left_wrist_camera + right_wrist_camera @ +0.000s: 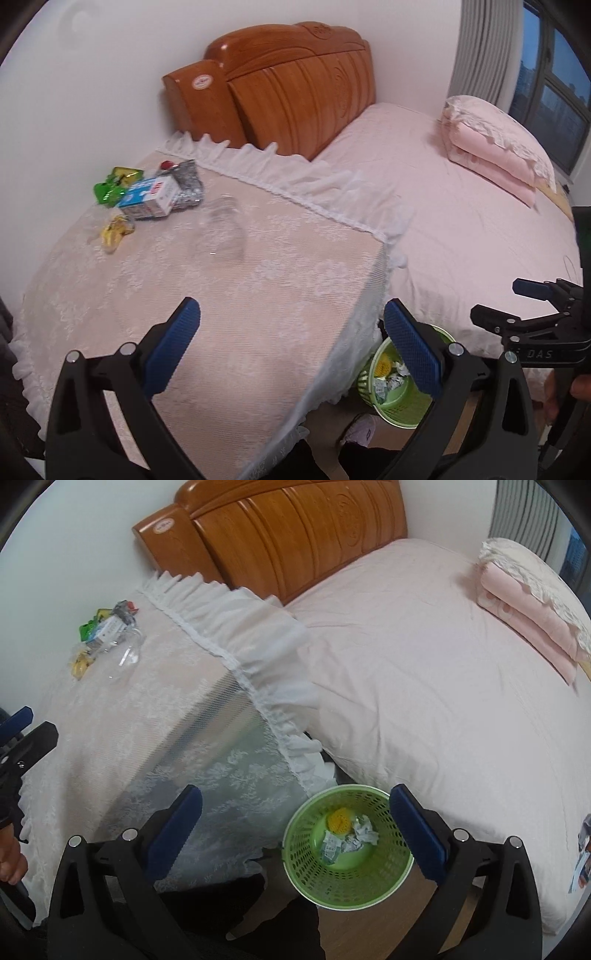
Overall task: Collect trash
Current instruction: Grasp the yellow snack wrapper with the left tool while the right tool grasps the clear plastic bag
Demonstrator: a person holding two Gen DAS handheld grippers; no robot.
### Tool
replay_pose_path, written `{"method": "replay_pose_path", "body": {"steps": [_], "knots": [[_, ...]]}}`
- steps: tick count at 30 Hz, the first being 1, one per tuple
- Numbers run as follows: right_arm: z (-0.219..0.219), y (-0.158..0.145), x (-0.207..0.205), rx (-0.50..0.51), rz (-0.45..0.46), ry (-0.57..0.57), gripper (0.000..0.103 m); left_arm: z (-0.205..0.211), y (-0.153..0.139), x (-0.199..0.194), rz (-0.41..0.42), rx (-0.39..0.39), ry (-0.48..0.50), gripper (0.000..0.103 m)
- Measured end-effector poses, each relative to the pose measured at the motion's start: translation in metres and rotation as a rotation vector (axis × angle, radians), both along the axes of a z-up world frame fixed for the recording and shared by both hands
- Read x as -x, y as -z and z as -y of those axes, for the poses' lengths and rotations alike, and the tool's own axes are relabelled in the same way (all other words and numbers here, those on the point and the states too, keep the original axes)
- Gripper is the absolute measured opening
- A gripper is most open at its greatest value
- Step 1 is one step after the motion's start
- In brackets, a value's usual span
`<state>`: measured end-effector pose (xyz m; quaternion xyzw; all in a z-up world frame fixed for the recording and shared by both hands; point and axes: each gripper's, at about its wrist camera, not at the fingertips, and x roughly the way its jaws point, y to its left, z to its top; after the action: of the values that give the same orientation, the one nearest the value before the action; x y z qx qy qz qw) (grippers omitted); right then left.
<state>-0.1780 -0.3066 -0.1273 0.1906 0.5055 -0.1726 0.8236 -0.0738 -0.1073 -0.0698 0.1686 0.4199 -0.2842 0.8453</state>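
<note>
Basket: green basket (347, 853) on the floor between table and bed, crumpled paper already inside.
Right gripper (295, 830): jaws wide, empty, over the basket.
Left gripper (291, 347): wide, empty.
Remaining trash: wrappers and carton (147, 195) at the table's far left corner.

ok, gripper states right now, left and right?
Left gripper: open, holding nothing.
Right gripper: open, empty, above the green basket.

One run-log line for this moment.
left gripper: open, empty | right gripper: open, empty | green basket: holds trash | table: trash remains
</note>
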Motion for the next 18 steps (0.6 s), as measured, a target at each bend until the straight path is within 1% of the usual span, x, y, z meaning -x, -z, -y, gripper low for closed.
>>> {"method": "replay_pose_path", "body": {"steps": [3, 5, 9, 12, 15, 18], "knots": [[-0.015, -0.015, -0.031, -0.002, 0.04, -0.057, 0.1, -0.03, -0.002, -0.032, 0.027, -0.004, -0.087, 0.095], [-0.029, -0.026, -0.058, -0.001, 0.067, -0.103, 0.1, -0.05, 0.0, -0.058, 0.052, -0.02, -0.139, 0.095], [-0.056, -0.043, -0.105, -0.001, 0.105, -0.169, 0.1, -0.082, 0.011, -0.115, 0.09, -0.066, -0.202, 0.095], [-0.079, -0.052, -0.144, -0.003, 0.123, -0.218, 0.1, -0.101, 0.027, -0.162, 0.093, -0.095, -0.228, 0.095], [-0.098, -0.053, -0.177, -0.003, 0.12, -0.255, 0.1, -0.114, 0.042, -0.204, 0.099, -0.107, -0.23, 0.095], [-0.116, -0.048, -0.207, 0.005, 0.107, -0.285, 0.1, -0.115, 0.06, -0.243, 0.123, -0.134, -0.188, 0.095]]}}
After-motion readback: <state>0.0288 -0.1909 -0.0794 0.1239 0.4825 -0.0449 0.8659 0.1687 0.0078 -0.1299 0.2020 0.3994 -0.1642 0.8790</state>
